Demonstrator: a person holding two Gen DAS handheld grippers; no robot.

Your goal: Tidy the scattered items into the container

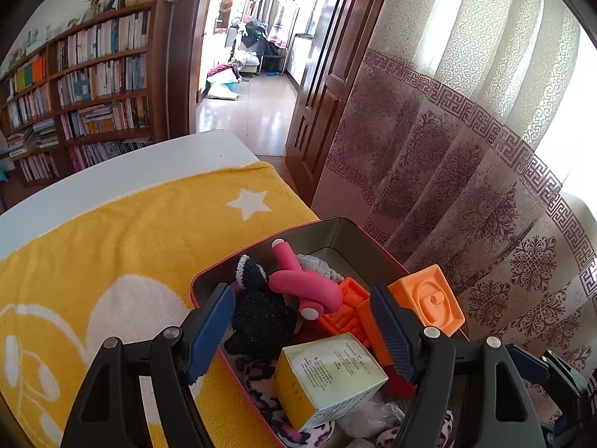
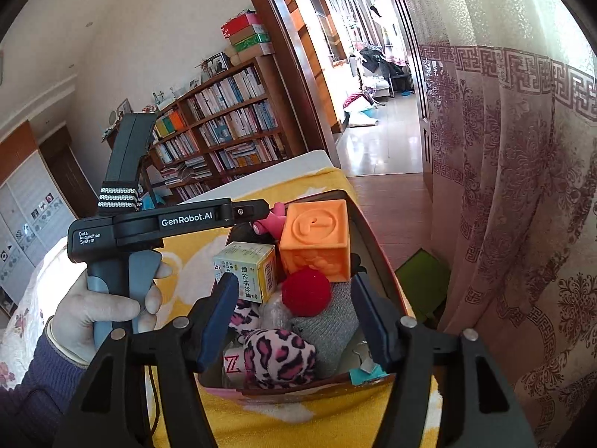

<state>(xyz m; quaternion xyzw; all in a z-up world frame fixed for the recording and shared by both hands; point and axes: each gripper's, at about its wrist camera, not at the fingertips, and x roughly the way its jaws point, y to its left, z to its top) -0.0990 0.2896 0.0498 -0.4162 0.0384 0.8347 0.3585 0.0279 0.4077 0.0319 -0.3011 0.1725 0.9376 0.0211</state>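
Both my grippers, left point(image 1: 298, 336) and right point(image 2: 294, 321), hang spread and empty over the tin point(image 1: 347, 229); I'd check the towel point(image 1: 112, 231) beside it for strays.

Both wrist cameras hang close above the tin point(image 1: 347, 235), facing the doorway point(image 1: 242, 59) beyond. The right view sits farther back, also catching the left tongs point(image 2: 257, 211). They share tin, bookshelf point(image 2: 224, 123), curtain point(image 2: 503, 186).
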